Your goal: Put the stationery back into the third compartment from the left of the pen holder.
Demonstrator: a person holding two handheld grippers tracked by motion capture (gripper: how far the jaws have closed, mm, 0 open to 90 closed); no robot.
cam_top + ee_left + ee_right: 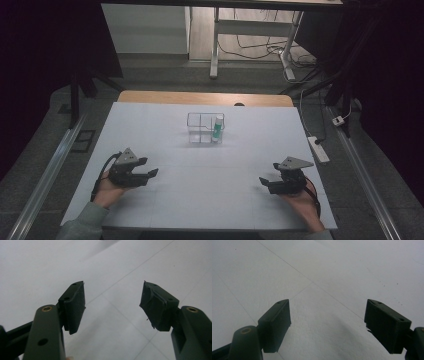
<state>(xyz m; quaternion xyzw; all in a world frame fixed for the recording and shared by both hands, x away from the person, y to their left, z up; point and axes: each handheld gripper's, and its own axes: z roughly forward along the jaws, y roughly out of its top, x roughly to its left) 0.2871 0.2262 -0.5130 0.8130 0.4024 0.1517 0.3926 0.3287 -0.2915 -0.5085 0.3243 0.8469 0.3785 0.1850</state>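
A clear plastic box (pixel 205 128) with compartments stands at the middle of the white table (pixel 200 200), toward the far side. A white and green tube (pixel 218 128) stands upright in its right compartment. My left gripper (pixel 149 168) rests low over the table at the near left, held by a hand, and is open with nothing between its jaws. In the left gripper view its pads (pixel 75 305) stand wide apart over bare table. My right gripper (pixel 266 175) sits at the near right, also open and empty. Its pads (pixel 275 322) frame plain white surface in the right gripper view.
A wooden edge (pixel 205 97) shows behind the white table. Beyond it stand white desk legs (pixel 215 50) with cables on the floor. A power strip (pixel 318 149) lies on the floor at the right. Metal rails (pixel 45 175) run along both sides.
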